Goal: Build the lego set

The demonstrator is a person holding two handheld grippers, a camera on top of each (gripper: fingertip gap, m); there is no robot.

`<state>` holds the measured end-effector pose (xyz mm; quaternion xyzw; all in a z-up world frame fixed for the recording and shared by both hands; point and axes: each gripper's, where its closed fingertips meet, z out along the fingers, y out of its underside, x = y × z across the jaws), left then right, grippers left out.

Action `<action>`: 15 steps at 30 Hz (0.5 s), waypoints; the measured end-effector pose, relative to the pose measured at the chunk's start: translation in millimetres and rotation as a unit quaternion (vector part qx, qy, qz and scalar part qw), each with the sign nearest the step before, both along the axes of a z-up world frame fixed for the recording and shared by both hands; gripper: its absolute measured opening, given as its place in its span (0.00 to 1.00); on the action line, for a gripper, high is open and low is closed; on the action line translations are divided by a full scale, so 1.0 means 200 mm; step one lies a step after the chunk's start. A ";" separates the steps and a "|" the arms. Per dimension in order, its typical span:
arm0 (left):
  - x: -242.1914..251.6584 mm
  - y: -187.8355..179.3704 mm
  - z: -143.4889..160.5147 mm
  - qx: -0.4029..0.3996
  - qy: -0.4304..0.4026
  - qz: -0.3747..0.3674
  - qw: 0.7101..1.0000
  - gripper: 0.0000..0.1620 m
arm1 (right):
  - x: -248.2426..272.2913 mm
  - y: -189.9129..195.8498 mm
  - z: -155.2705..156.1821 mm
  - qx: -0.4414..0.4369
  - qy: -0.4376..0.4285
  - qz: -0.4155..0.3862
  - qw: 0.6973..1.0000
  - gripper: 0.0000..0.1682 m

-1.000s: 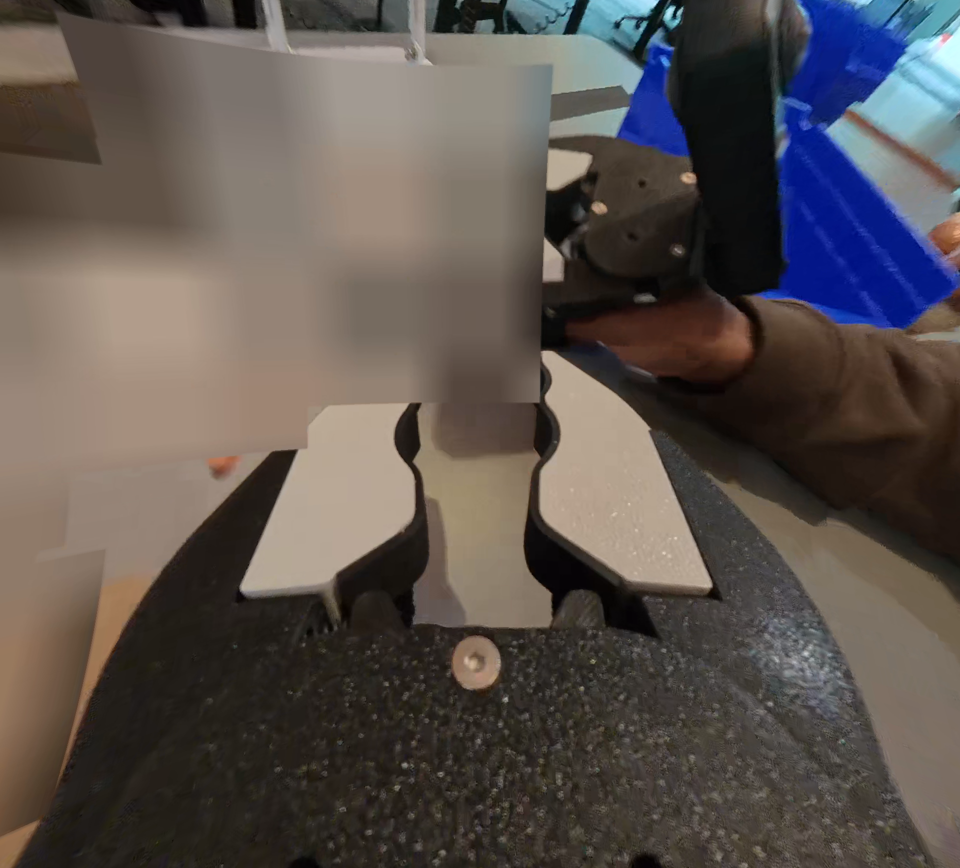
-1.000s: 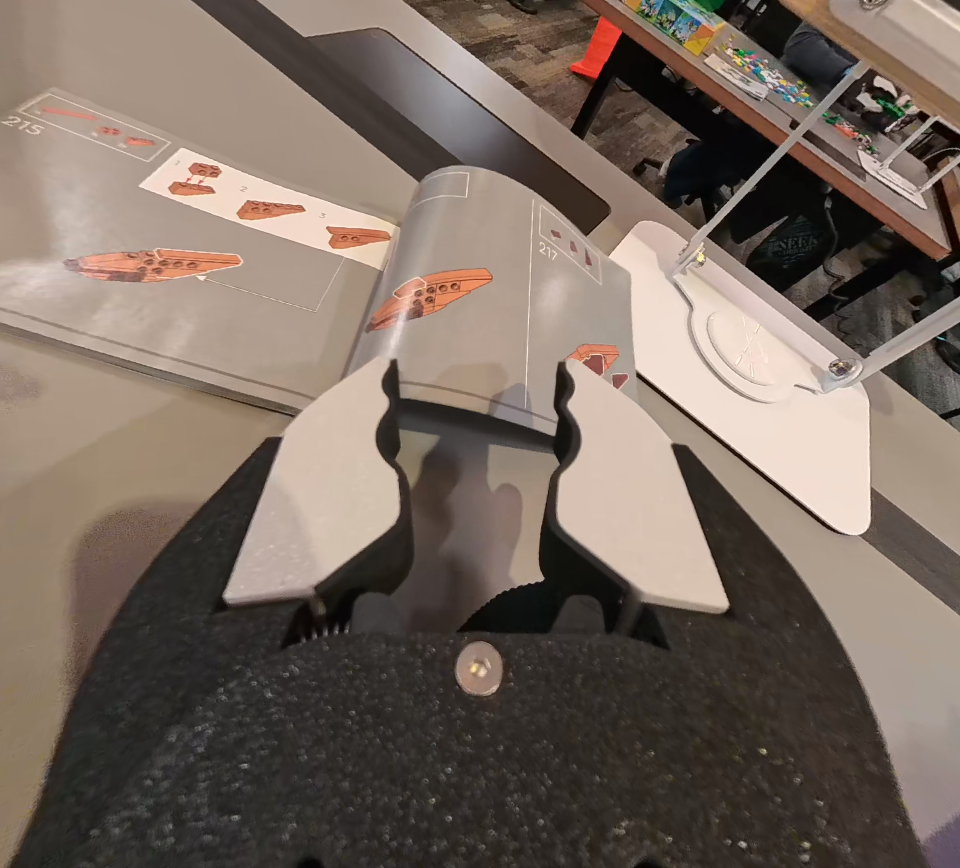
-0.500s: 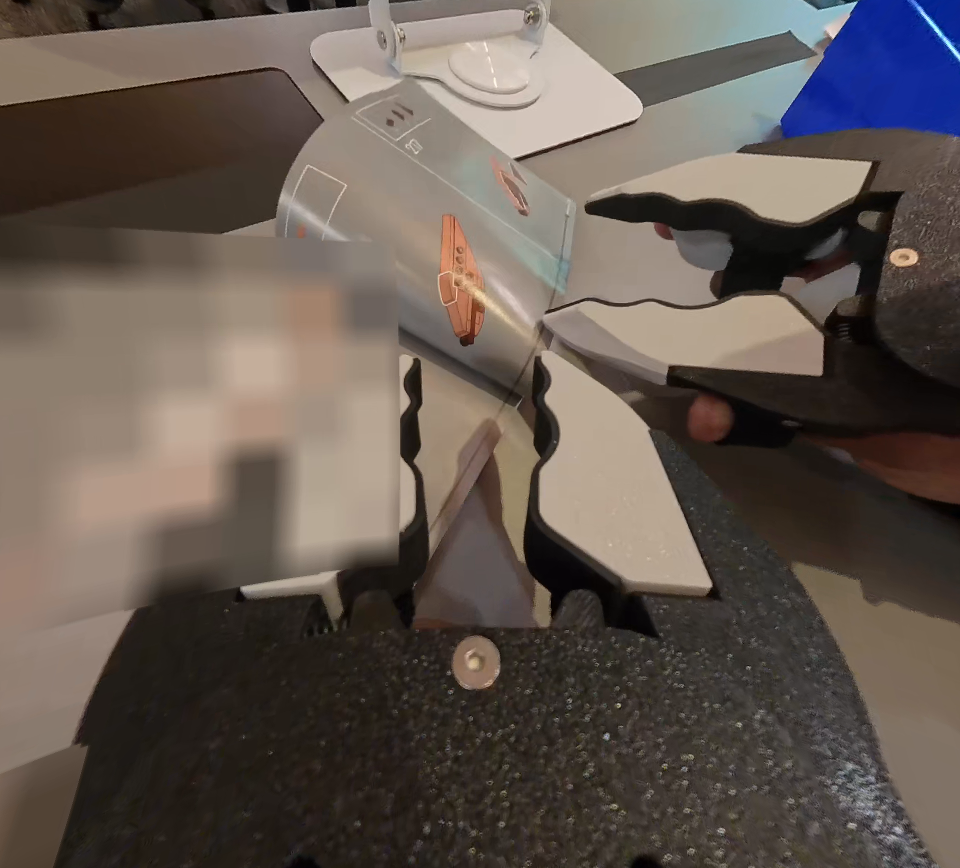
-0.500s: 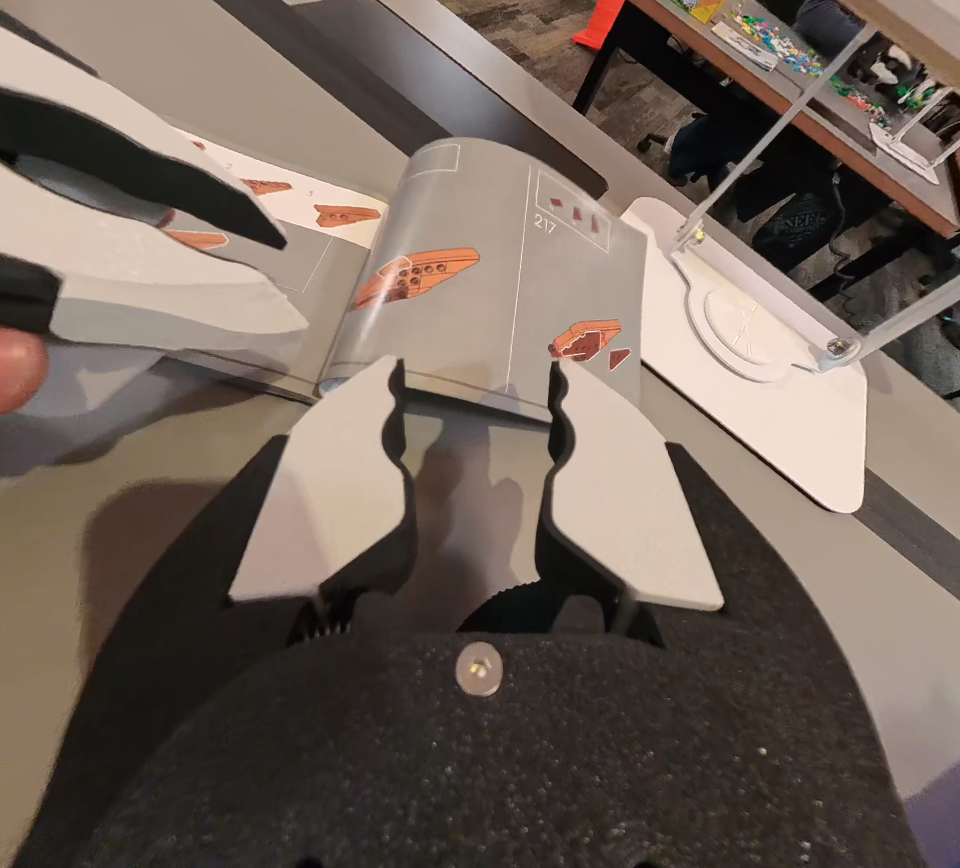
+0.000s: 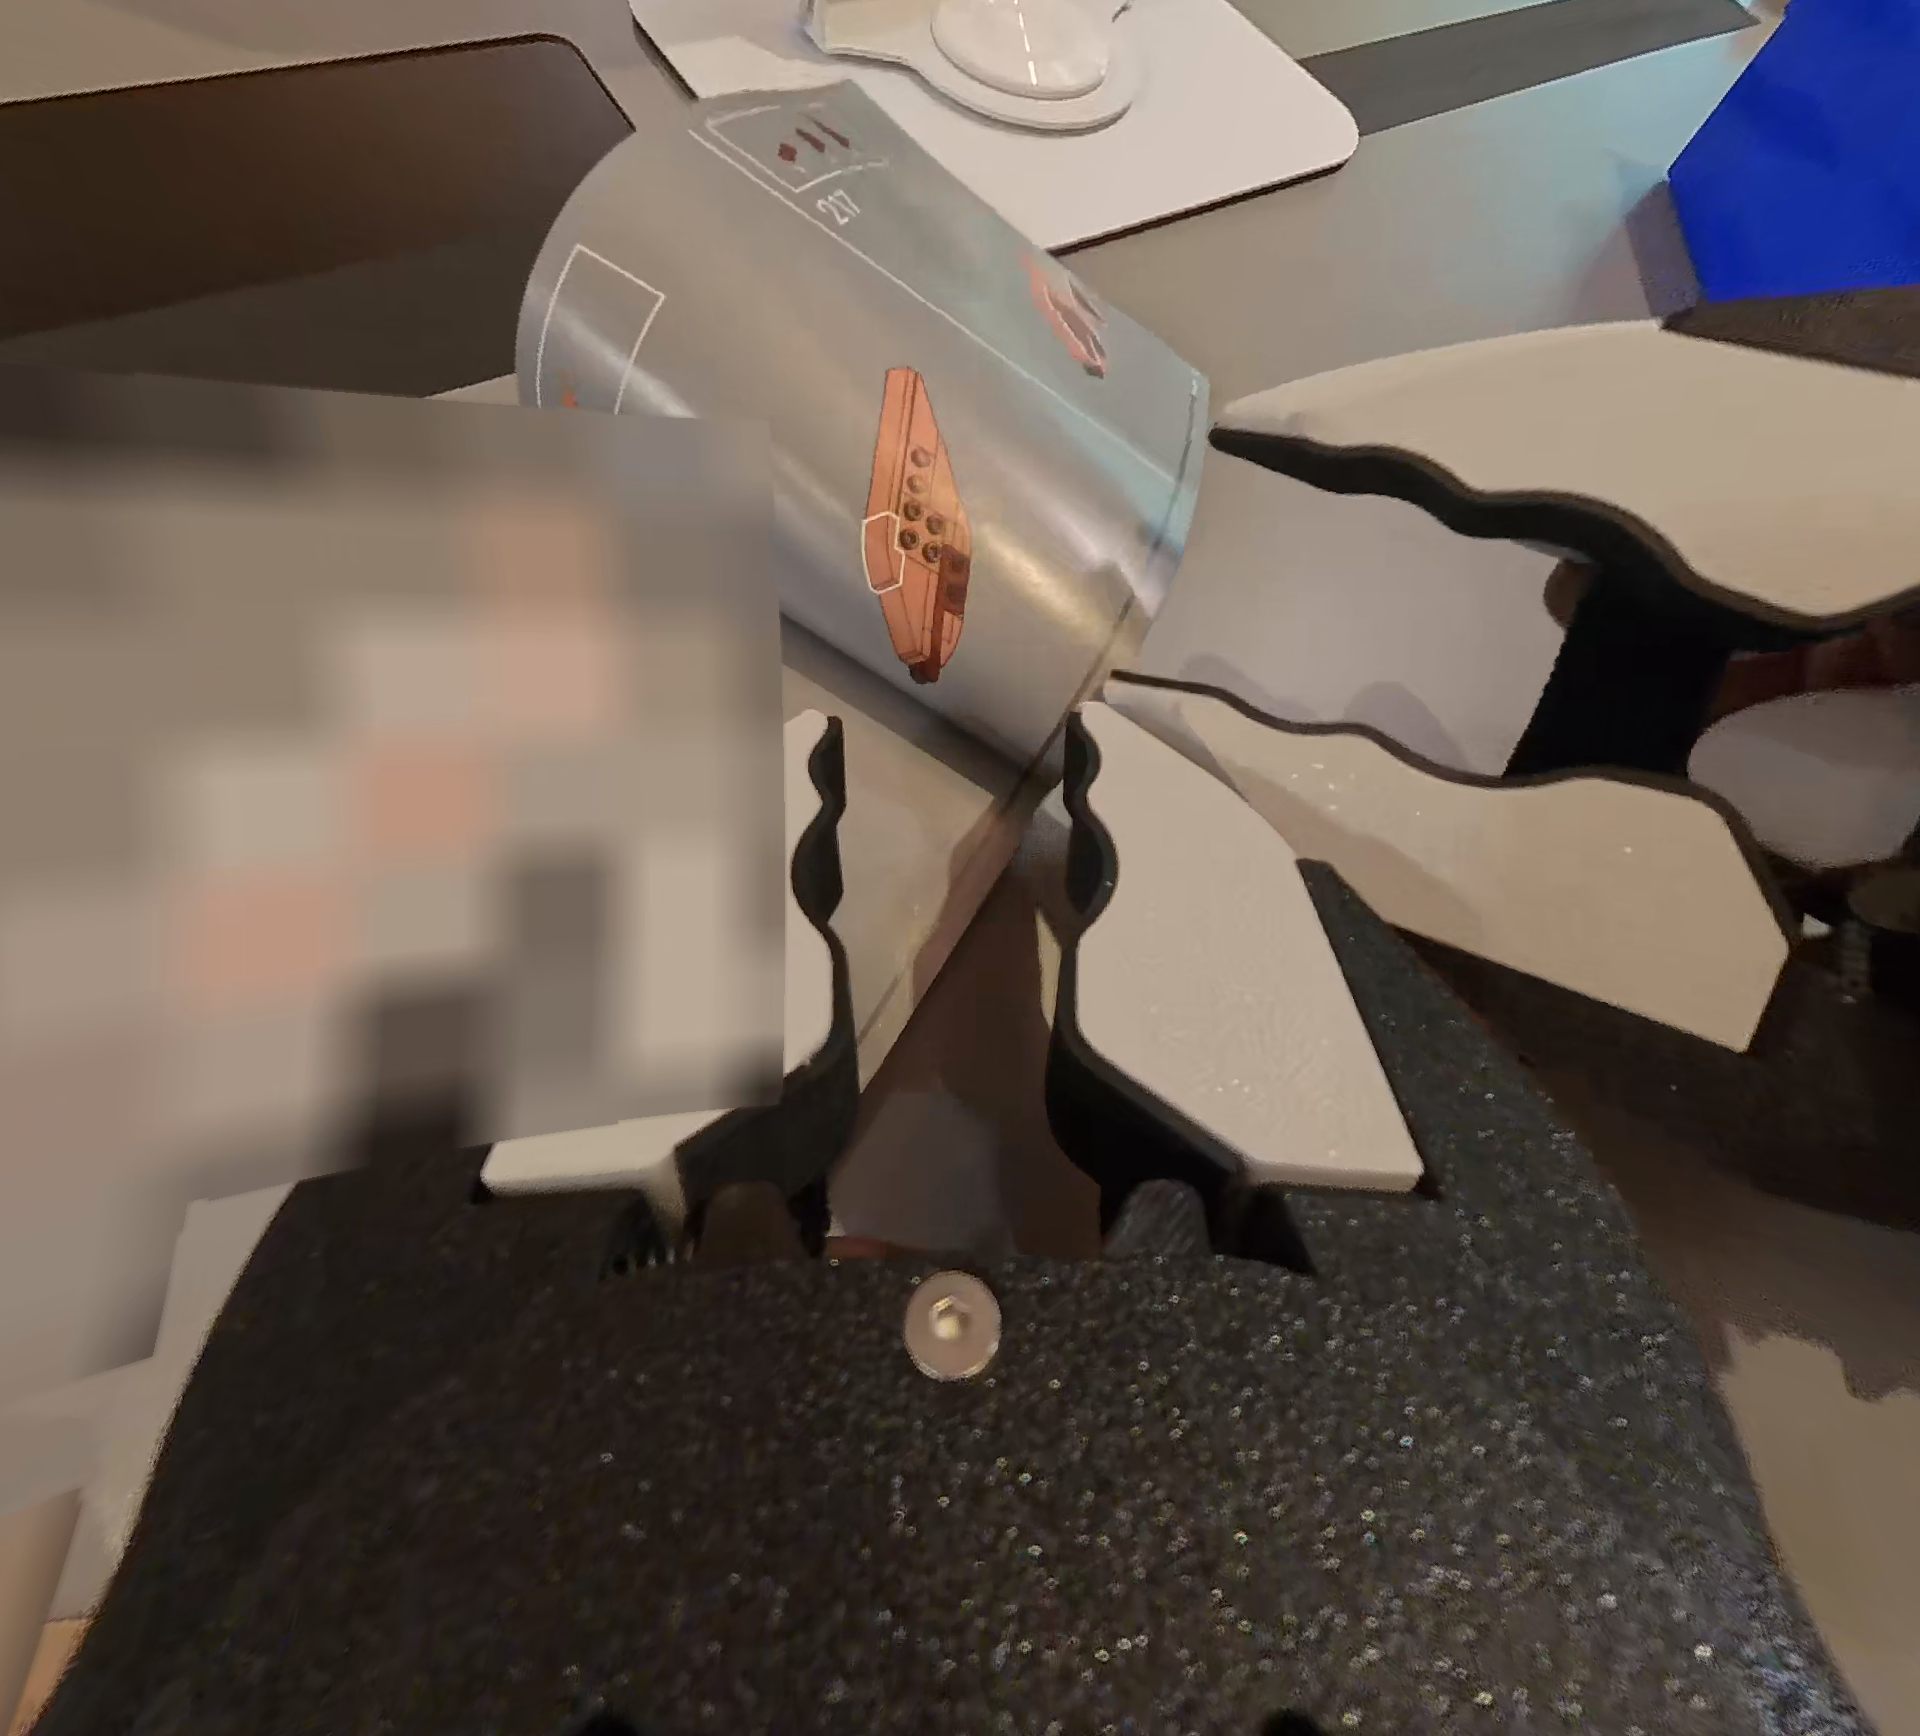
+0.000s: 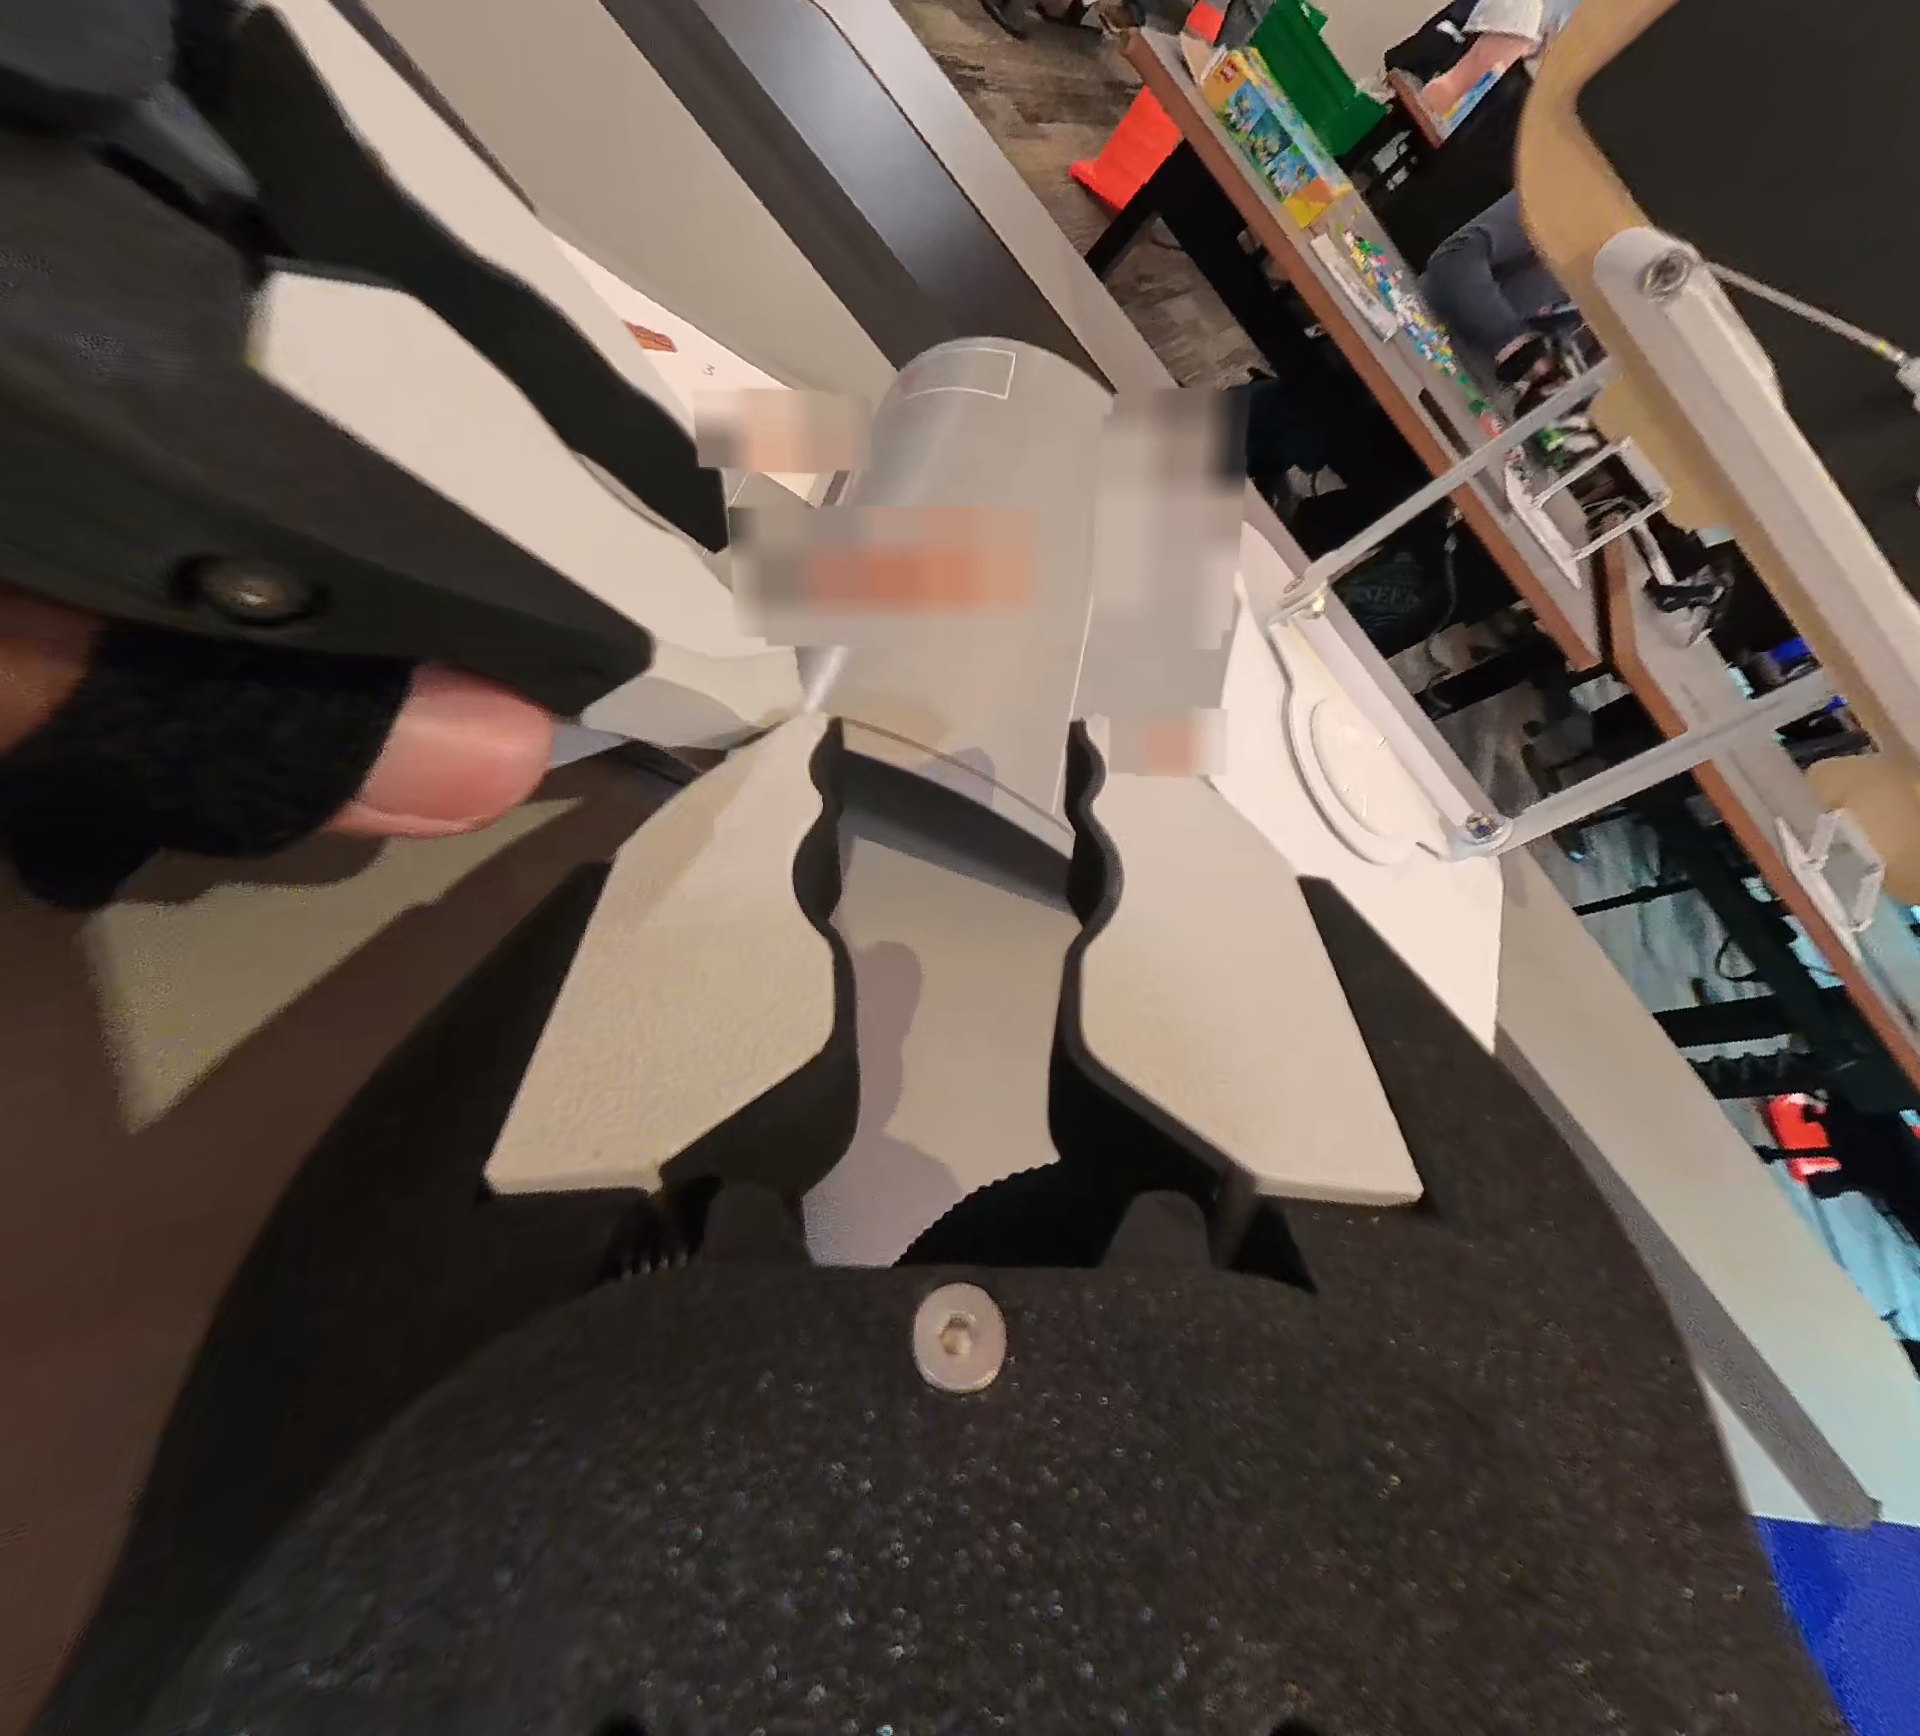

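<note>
left claw (image 5: 951, 741): jaws apart, nothing between them. It sits around 6 o'clock in the left wrist view, tips just reaching the loose edge of the curled page.

instruction booklet (image 5: 935, 439): the lego set's manual lies open on the grey surface (image 5: 1455, 232). One page is bowed up into an arch at centre, showing an orange part drawing. Most of the 9 o'clock side is mosaicked, so no telling what's there.

lamp base (image 5: 1195, 117): white plate at 12 o'clock, just behind the booklet, not touching it as far as the view shows.

right claw (image 6: 951, 741): also gaping, holding nothing. It comes in from 3 o'clock in the left view, and its lower finger tip is right at the page edge.

bricks: none visible on this surface, oddly enough.

step in hand: looks like page turning or flattening, not actual building yet.

next move: probably one claw needs to pinch that thin edge or press the arch flat. The paper is glossy and springy, so it'll likely slip or pop back if grabbed too shallow.
</note>
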<state>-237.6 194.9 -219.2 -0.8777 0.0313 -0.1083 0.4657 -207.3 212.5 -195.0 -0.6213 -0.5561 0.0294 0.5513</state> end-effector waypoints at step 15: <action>-0.08 -0.05 0.04 0.010 -0.002 0.026 1.000 0.25 | 0.01 0.06 0.04 -0.151 0.113 0.007 0.982 0.36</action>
